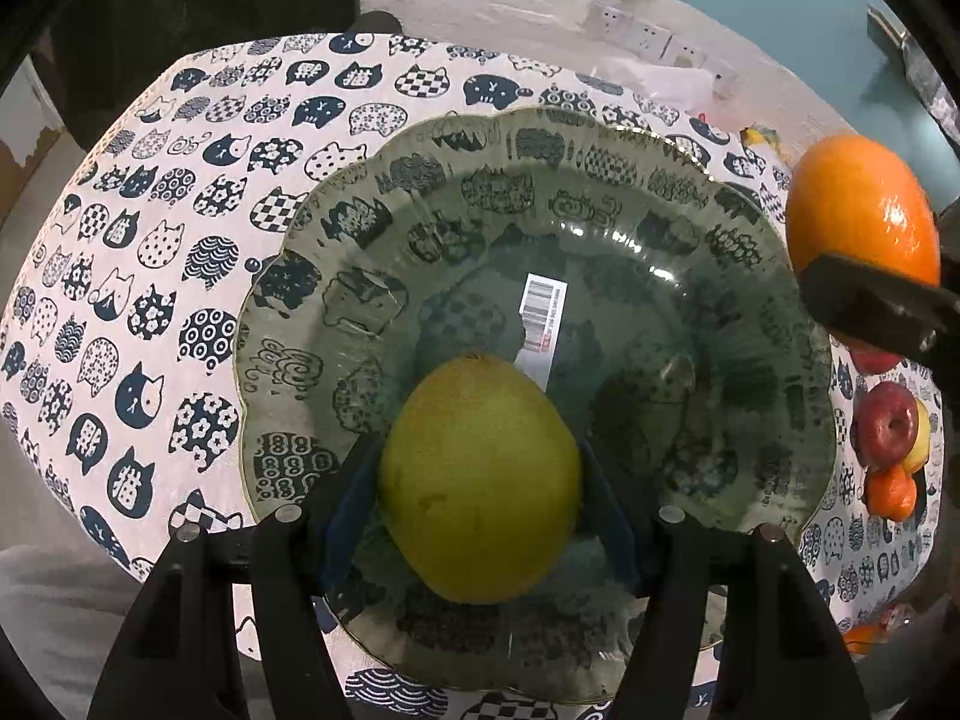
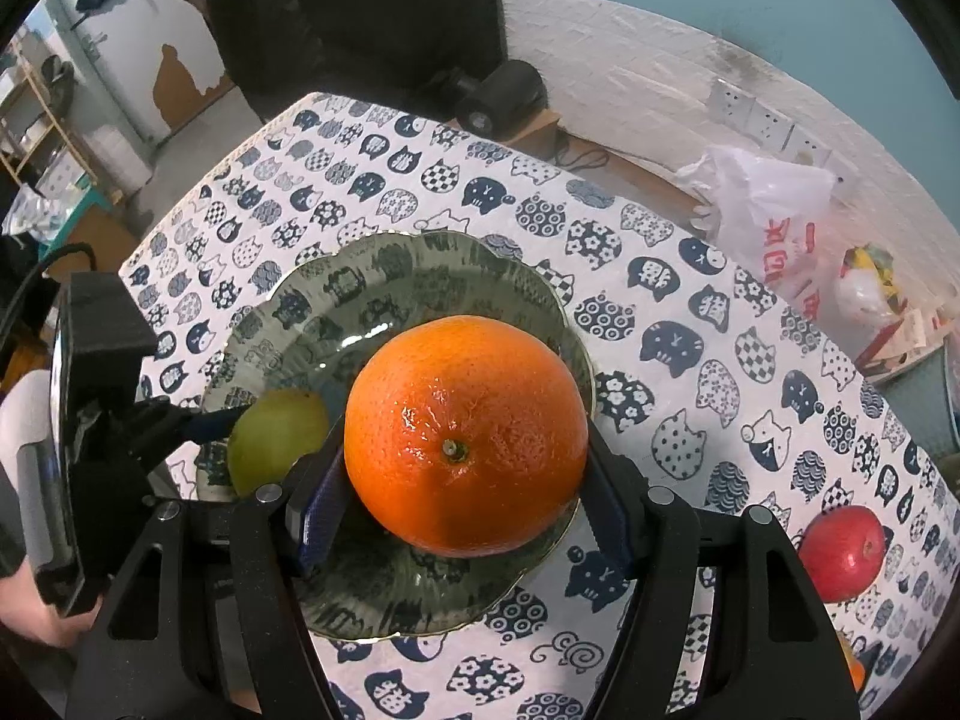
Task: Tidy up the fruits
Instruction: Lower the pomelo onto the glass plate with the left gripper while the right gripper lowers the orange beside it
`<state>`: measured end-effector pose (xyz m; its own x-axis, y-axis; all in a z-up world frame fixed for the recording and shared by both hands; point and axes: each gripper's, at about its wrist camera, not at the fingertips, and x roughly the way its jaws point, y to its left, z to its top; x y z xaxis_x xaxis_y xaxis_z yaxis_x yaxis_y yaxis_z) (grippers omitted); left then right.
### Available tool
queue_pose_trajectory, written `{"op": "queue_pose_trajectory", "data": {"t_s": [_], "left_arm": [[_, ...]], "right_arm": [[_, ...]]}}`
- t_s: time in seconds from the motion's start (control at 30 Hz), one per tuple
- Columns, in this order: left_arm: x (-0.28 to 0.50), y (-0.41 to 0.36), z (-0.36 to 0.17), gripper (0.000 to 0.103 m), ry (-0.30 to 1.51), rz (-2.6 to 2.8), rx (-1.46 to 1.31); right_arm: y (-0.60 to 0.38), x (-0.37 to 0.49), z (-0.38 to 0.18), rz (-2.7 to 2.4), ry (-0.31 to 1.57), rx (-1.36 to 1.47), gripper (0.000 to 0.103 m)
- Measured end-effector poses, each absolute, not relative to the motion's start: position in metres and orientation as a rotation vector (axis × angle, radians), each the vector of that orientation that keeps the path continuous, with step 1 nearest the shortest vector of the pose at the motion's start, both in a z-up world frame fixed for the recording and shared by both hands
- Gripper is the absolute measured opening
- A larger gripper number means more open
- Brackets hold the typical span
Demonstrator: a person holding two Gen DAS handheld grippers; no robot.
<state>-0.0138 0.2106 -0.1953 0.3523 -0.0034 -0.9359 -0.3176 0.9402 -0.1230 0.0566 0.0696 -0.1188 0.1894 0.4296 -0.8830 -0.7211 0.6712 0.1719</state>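
My left gripper (image 1: 480, 480) is shut on a green pear (image 1: 480, 480) and holds it low over the near part of a glass plate (image 1: 750, 312). A barcode sticker lies at the plate's middle. My right gripper (image 2: 465, 450) is shut on a large orange (image 2: 465, 432), held above the same glass plate (image 2: 420, 276). In the left wrist view the orange (image 1: 858, 204) hangs at the plate's right edge. In the right wrist view the pear (image 2: 273, 438) and the left gripper (image 2: 273, 438) show at the left.
A cat-print cloth (image 1: 150, 300) covers the table. Red apples (image 1: 885, 426) and a small orange (image 1: 891, 492) lie right of the plate. One red apple (image 2: 843, 552) shows at the right wrist view's lower right. A plastic bag (image 2: 768, 222) sits beyond the table's far edge.
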Motion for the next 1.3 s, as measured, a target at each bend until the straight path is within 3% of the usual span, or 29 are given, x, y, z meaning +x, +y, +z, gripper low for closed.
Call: {"op": "queue_pose_trajectory", "data": {"t_s": [0.87, 1.3], "left_arm": [[-0.043, 0.226, -0.154, 0.068, 1.116, 0.249, -0.344], [-0.046, 0.225, -0.146, 0.068, 1.095, 0.248, -0.334]], "right_arm": [[0.092, 0.049, -0.173, 0.857, 1.216, -0.380, 0.069], [0.096, 0.044, -0.167, 0.863, 1.196, -0.390, 0.070]]}}
